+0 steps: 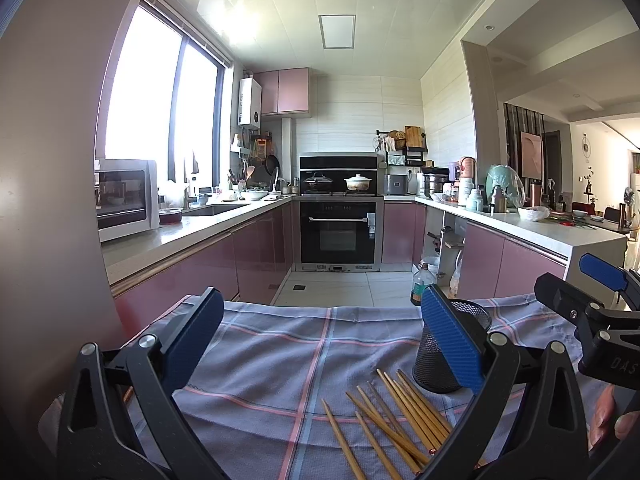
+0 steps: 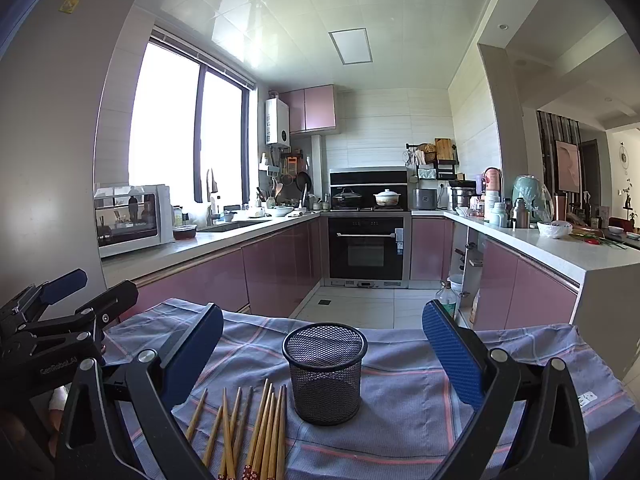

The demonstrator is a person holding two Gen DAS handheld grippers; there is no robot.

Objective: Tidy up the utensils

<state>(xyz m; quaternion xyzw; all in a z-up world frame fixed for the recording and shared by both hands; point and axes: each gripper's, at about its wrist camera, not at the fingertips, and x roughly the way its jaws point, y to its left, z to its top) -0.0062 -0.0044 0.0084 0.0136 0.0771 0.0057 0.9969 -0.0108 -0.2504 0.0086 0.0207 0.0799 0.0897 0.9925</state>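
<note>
Well, both tools hover level over the checked cloth (image 2: pixel 400 392), side by side, pointing toward the oven (image 2: pixel 366 248). The left gripper (image 1: pixel 320 344) is spread wide, gripping nothing; so is the right gripper (image 2: pixel 322 354) (its neighbour shows at nine o'clock). From the right wrist view, the mesh cup (image 2: pixel 325 374) stands upright dead centre, the chopsticks (image 2: pixel 256 432) lying loose at seven o'clock, just beside it.

A home kitchen — pink cabinets (image 2: pixel 276 264) under white counters (image 2: pixel 224 240), built-in oven (image 2: pixel 366 250) below a hob carrying two pots (image 2: pixel 366 198), sink (image 2: pixel 234 225) by the window (image 2: pixel 184 136), microwave (image 2: pixel 128 220), wall water heater (image 2: pixel 277 122) — opening onto a living room at right.
</note>
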